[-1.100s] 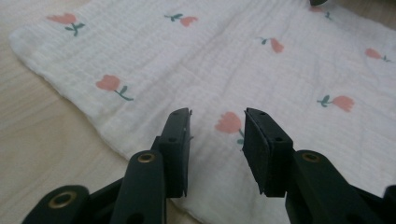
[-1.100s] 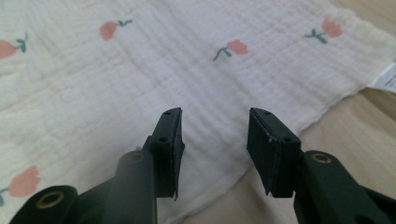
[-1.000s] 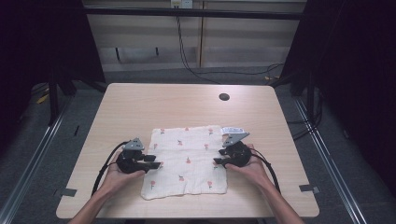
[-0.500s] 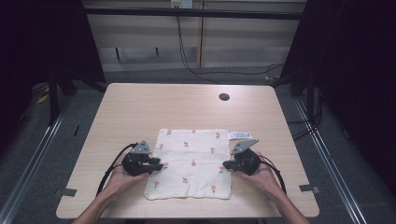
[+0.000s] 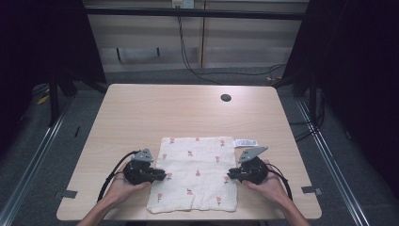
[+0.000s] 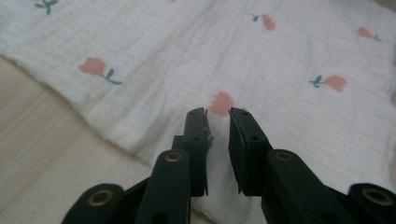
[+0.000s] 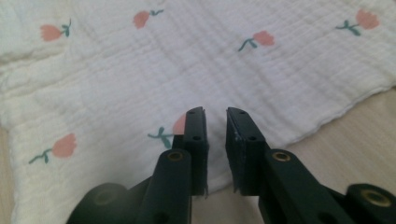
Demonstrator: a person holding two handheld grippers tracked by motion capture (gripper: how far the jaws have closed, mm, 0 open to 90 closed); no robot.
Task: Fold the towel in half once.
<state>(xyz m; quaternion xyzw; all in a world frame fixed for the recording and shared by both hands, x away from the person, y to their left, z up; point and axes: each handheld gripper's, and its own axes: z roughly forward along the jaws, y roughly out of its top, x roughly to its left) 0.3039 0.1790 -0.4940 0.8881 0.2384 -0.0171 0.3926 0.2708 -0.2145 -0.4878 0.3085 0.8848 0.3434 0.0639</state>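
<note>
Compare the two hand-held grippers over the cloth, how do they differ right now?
The left hand-held gripper sits at the cloth's left edge; the right hand-held gripper at its right edge. The left one's jaws point over a pink flower print; the right one's partly cover a flower with a green stem. Shared: each is held in one hand, aims inward across the cloth, and its jaws stand slightly apart after closing then reopening, with no cloth pinched.

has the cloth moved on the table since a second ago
Yes. The cloth has slid toward the table's near edge, farther from the dark hole; its near hem now lies close to that edge.
</note>
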